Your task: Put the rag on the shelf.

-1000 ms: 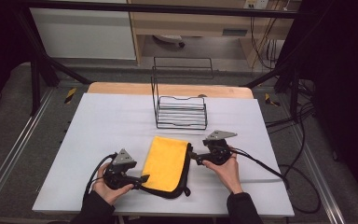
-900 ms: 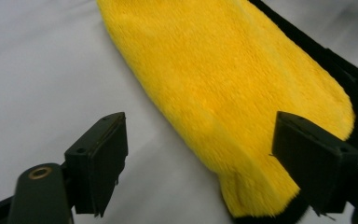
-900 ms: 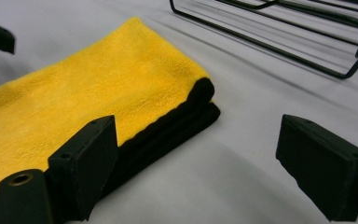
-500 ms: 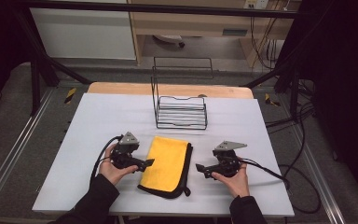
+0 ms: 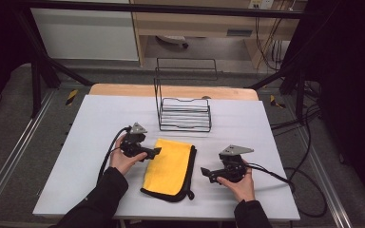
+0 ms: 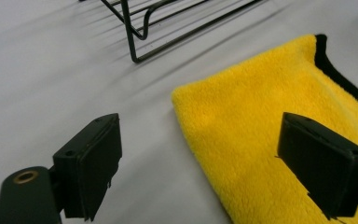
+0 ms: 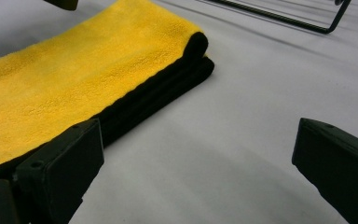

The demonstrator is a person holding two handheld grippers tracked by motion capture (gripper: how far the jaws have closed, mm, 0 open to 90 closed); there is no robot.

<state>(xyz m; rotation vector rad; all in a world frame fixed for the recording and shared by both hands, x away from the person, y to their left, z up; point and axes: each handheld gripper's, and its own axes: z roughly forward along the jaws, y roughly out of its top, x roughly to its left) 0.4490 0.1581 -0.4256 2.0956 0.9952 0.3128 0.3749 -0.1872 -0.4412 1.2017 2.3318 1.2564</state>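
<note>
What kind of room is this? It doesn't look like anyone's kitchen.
Probably a lab or workshop set up for recording hand work. A white table stands inside a dark metal frame, cables trail onto the floor, and a person holds a left gripper and right gripper beside a yellow cloth.

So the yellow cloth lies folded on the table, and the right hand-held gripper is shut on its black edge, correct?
Not quite. The yellow cloth lies folded on the table, but the right hand-held gripper is open beside its black edge, gripping nothing; the right gripper view shows this.
</note>
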